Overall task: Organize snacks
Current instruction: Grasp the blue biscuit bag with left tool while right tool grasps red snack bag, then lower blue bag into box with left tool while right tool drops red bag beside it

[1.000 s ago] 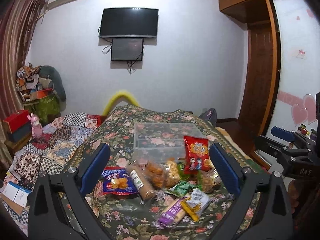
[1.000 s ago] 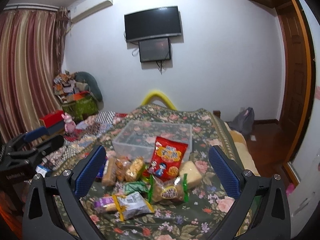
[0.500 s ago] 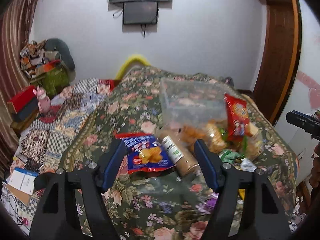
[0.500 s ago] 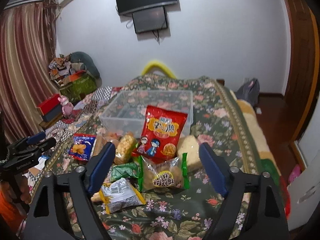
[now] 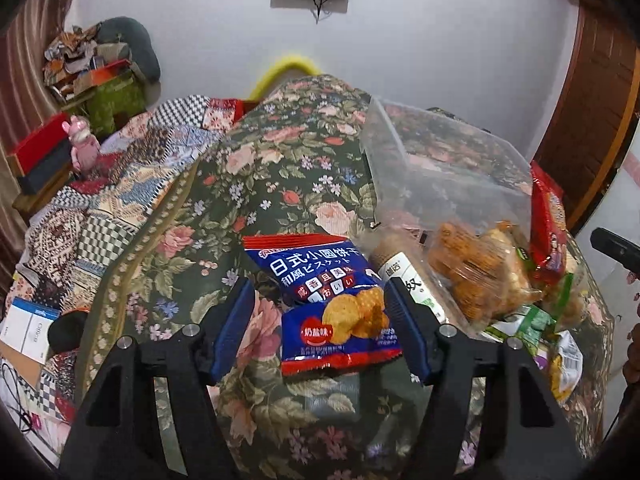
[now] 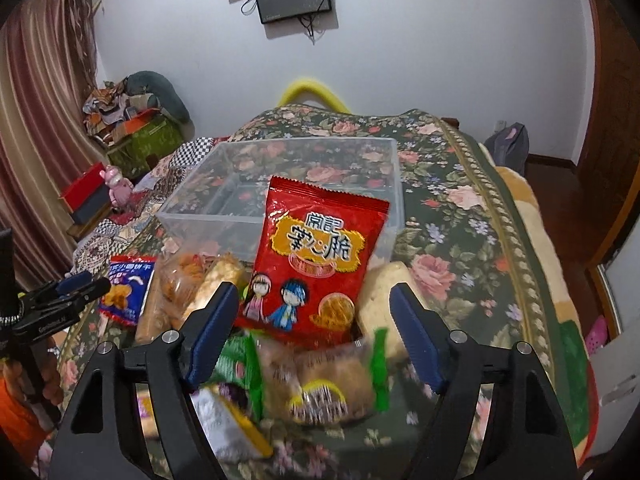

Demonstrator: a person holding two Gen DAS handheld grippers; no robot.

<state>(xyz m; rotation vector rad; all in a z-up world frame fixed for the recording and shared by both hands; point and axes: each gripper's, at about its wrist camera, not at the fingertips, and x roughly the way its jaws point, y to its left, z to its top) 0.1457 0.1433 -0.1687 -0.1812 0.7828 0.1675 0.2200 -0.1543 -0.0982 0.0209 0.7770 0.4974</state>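
A pile of snack packets lies on the floral bedspread in front of a clear plastic box, which also shows in the left wrist view. My left gripper is open, its jaws on either side of a blue biscuit packet lying flat. My right gripper is open around the lower part of a red snack bag that leans on the box. A green-edged clear packet lies just below it.
A clear bag of orange snacks, a brown tube packet and other wrappers lie between the two packets. A patchwork quilt with clutter lies to the left. The bed's right edge drops to the floor.
Both grippers have moved down and forward towards the snacks. Their jaws have narrowed, the left around the blue packet, the right around the red bag.
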